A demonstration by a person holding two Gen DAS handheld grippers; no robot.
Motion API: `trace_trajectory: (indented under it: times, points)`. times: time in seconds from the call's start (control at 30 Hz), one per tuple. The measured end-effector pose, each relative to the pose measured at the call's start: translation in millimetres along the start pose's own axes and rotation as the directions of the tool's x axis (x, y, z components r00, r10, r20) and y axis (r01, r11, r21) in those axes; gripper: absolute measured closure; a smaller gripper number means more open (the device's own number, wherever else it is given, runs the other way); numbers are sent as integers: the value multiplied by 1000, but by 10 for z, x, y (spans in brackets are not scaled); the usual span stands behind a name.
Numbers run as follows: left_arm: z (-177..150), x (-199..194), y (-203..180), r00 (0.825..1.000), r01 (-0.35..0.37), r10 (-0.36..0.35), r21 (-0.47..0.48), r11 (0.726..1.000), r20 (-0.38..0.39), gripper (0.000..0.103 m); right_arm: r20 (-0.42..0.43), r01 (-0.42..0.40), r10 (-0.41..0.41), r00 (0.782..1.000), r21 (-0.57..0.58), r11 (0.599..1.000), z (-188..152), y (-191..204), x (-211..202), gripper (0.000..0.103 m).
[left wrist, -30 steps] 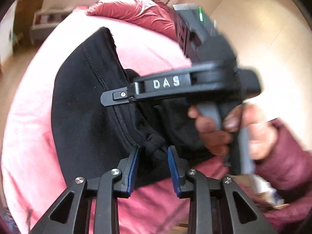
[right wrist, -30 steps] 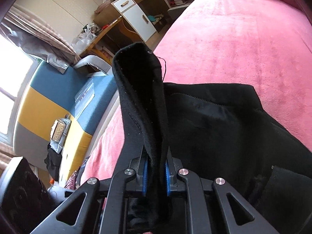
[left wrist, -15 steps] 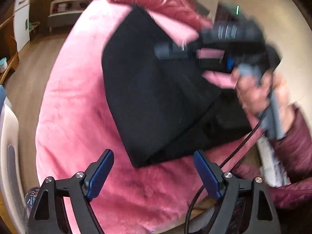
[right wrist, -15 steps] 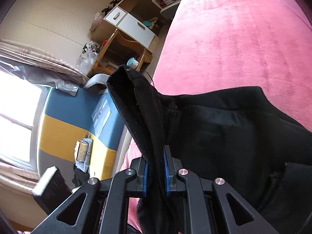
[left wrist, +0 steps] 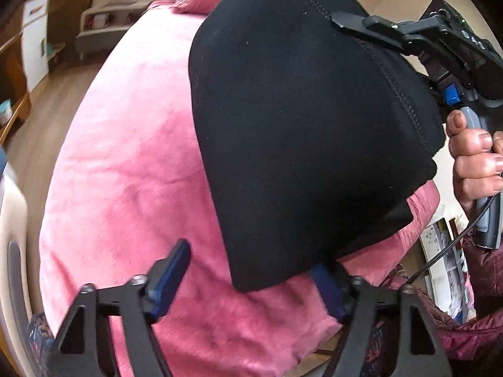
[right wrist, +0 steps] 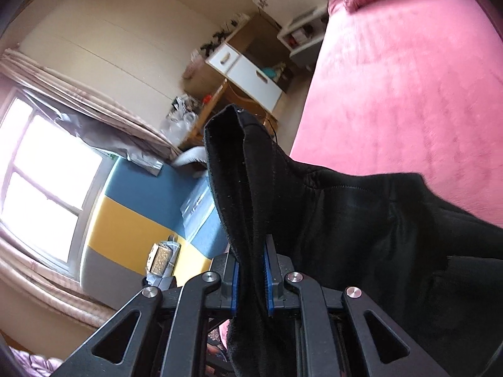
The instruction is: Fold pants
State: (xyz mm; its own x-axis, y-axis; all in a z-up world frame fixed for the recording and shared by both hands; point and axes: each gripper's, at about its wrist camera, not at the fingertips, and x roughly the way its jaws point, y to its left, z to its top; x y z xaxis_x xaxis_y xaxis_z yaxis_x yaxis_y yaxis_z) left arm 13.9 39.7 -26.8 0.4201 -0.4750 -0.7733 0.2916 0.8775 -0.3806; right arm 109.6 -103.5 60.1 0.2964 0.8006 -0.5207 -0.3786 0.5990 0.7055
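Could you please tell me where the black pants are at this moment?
The pants are held up over the pink bed, pinched at one edge by the right tool. In the left wrist view they hang just beyond the open left tool.

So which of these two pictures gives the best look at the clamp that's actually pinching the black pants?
The right wrist view: the right gripper fills the foreground, its blue pads shut on a fold of the black pants. The left wrist view shows that gripper only from the side, at the cloth's upper edge, where the pinch is hidden.
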Motion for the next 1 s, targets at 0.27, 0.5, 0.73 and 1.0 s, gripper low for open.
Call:
trace_trajectory:
  times: [0.27,0.5,0.73,1.0]
  points:
    - [38,-72,-359,991,116,-124,135,984,53,48,157,57,-53,986,-17,998,-115,75,-713,91]
    - [134,64,-643,973,218,-228,219,951,22,65,252,113,-118,960,34,993,-239,-68,-1239,91]
    - [268,217,-767,950,311,-312,240,920,-35,64,308,229,-276,910,179,957,-477,-514,-1734,91]
    - [341,268,-496,928,373,-369,145,916,-52,63,243,306,-421,874,399,864,-856,-1392,-1929,91]
